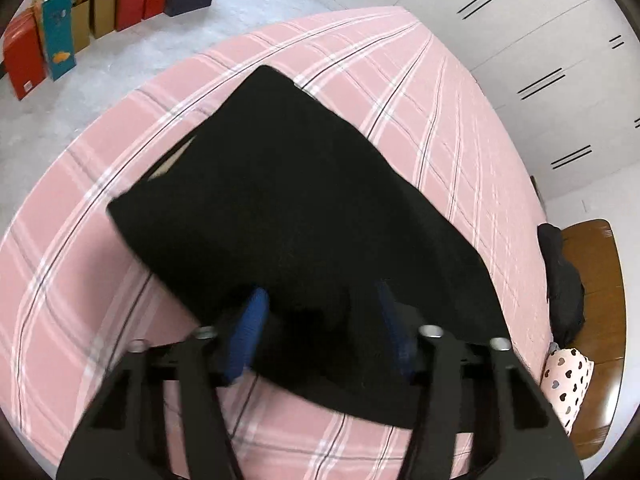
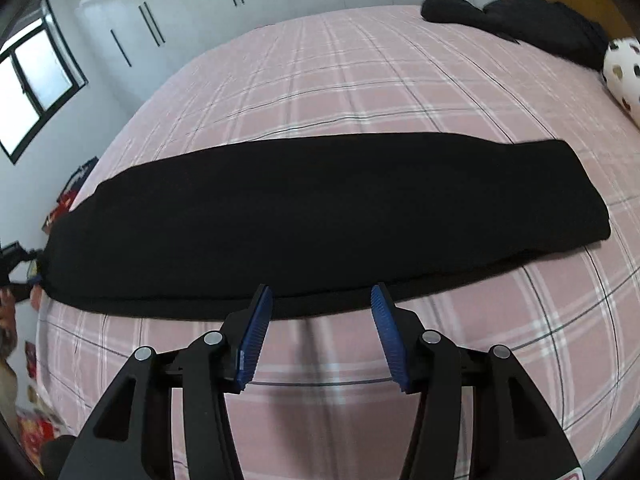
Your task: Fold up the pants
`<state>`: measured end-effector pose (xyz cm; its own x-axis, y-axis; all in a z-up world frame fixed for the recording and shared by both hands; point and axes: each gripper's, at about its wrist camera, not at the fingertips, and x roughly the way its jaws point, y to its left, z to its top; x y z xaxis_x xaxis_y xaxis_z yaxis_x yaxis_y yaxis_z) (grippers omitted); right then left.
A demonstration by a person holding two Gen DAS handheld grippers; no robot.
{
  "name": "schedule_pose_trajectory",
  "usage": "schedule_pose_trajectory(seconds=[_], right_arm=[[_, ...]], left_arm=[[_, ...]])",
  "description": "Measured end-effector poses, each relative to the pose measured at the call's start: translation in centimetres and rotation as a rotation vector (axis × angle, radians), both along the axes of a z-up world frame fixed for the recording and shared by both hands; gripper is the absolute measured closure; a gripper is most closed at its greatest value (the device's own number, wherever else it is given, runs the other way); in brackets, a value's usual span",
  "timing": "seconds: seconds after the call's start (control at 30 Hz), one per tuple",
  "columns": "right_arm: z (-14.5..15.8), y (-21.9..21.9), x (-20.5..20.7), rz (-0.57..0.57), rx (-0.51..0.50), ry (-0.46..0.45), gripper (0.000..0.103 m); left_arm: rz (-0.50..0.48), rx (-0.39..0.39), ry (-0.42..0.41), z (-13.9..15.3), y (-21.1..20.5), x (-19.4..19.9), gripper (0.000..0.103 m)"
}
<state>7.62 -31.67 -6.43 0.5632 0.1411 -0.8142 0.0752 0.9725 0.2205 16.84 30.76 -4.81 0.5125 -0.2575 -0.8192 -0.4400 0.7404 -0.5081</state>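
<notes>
A wide bed dressed in a pink plaid cotton sheet point(image 2: 360, 92) fills the room, and across it lies the long pair of black, soft knit pants point(image 2: 256, 220), already doubled leg over leg into one flat band running side to side. Dark clothes point(image 2: 520, 20) are heaped near the wooden headboard point(image 1: 600, 280), beside a heart-print pillow point(image 1: 568, 380). The cloth looks light, limp and a bit grippy, so I'd guess it will sag and drag unless pinched right at an edge or a corner, through both layers. The left gripper point(image 1: 320, 300) sits over one end of the pants with its blue pads apart; black fabric covers its tips, so whether any cloth lies between them I cannot tell. The right gripper point(image 2: 322, 296) hovers at the near long edge, jaws spread and holding nothing. Black on black swallows every seam, so waistband and hem are hard to tell apart, and the far-left end blurs out.
</notes>
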Motion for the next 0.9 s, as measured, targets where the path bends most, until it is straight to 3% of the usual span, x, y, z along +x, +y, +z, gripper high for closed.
schedule_pose_trajectory(seconds=[0.03, 0.1, 0.23, 0.27, 0.3, 0.33, 0.4, 0.47, 0.5, 0.53, 0.63, 0.8, 0.9], right_arm=[[0.1, 0.4, 0.1, 0.003, -0.007, -0.003, 0.052], [0.1, 1.1, 0.4, 0.001, -0.012, 0.002, 0.052], [1.2, 1.9, 0.2, -0.002, -0.02, -0.017, 0.051], [1.3, 1.8, 0.1, -0.007, -0.043, -0.018, 0.044], [1.1, 1.8, 0.0, -0.015, -0.06, -0.012, 0.042], [0.7, 1.7, -0.1, -0.026, -0.069, 0.0, 0.042], [-0.5, 0.0, -0.3, -0.068, -0.049, 0.055, 0.042], [-0.3, -2.3, -1.3, -0.115, -0.043, 0.05, 0.042], [-0.2, -3.4, -1.6, -0.136, -0.047, 0.047, 0.042], [-0.1, -4.5, -1.8, -0.159, -0.05, 0.046, 0.042], [0.0, -9.4, -1.9, -0.246, -0.02, 0.042, 0.042], [-0.5, -16.3, -0.5, -0.374, -0.013, 0.02, 0.042], [-1.2, -19.7, 0.7, -0.431, -0.036, 0.012, 0.042]], left_arm=[[-0.007, -0.008, 0.024, -0.5, 0.5, 0.4, 0.1], [-0.008, -0.044, 0.029, -0.4, 1.2, 0.7, 0.1], [-0.088, 0.078, -0.027, 4.6, 0.1, -1.4, 0.1], [-0.105, 0.126, 0.013, 4.1, -0.1, -1.3, 0.1], [-0.124, 0.2, 0.078, 2.9, -0.5, -1.0, 0.099], [-0.139, 0.224, 0.119, 2.0, -0.8, -0.9, 0.098], [-0.147, 0.227, 0.149, 1.1, -1.5, -1.2, 0.093], [-0.12, 0.305, 0.128, 2.5, -2.4, -2.1, 0.075], [-0.106, 0.348, 0.122, 3.2, -3.0, -2.6, 0.053], [-0.09, 0.415, 0.112, 4.1, -4.0, -3.5, 0.038], [-0.108, 0.515, 0.091, 5.2, -7.2, -4.8, 0.037], [-0.218, 0.572, 0.046, 5.4, -14.2, -5.9, 0.037], [-0.298, 0.608, 0.029, 4.6, -18.8, -6.2, 0.029]])
